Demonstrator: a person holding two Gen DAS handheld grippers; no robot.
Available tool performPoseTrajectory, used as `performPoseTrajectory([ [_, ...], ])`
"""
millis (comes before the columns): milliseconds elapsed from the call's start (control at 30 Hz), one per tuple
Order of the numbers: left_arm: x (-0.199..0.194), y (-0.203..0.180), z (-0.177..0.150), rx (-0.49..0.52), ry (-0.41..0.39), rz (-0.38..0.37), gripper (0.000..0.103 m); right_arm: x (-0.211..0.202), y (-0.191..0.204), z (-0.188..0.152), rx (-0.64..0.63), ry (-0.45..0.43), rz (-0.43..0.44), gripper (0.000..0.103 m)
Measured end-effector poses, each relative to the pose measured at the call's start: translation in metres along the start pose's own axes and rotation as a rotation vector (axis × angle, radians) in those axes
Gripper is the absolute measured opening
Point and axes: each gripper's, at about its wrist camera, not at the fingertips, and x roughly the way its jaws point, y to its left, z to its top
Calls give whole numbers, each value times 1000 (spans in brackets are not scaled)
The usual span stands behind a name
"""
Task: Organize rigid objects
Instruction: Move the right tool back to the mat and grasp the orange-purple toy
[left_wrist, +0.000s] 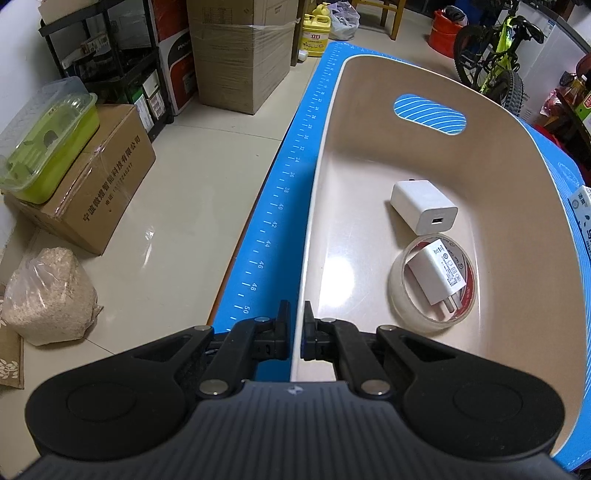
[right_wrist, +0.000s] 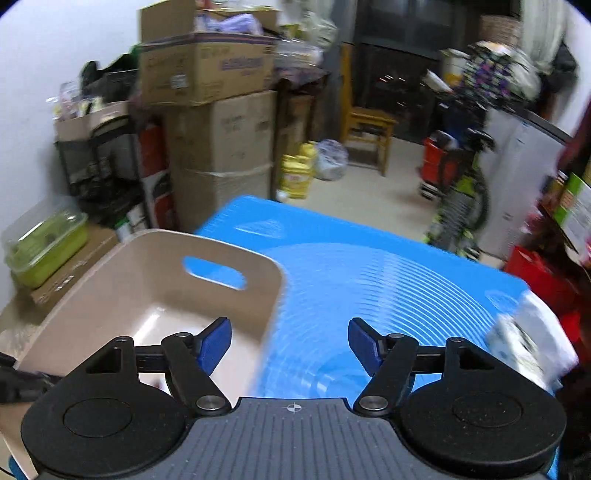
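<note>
Charger (left_wrist: 424, 206): lies in bin (left_wrist: 517, 177), beside tape roll (left_wrist: 432, 280).
Handling: light, stiff, smooth; take by flat sides.
Left tongs (left_wrist: 295, 325): clenched on bin's near rim.
Right tongs (right_wrist: 290, 343): released, empty.

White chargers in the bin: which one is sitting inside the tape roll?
The charger with its prongs showing, lying label up inside the clear tape roll. The other charger lies on the bare bin floor, USB port visible.
</note>
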Motion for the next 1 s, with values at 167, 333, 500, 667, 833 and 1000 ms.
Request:
performPoseTrajectory([
  [167,0,1,0,-7,0,-3,6,-7,-34,-34,40,73,-69,78],
  [333,0,2,0,-10,0,-6,6,-9,-49,-74,67,171,-76,78],
  [500,0,1,0,-10,0,-6,6,-14,-50,-109,-14,274,-39,78],
  [667,0,0,0,-7,0,0,6,-26,-58,-134,-126,346,21,78],
  [833,0,0,-1,-4,-2,3,6,-22,-50,-142,-255,370,121,78],
  [1000,0,-1,0,-3,-1,6,6,-9,-33,-139,-351,376,200,78],
])
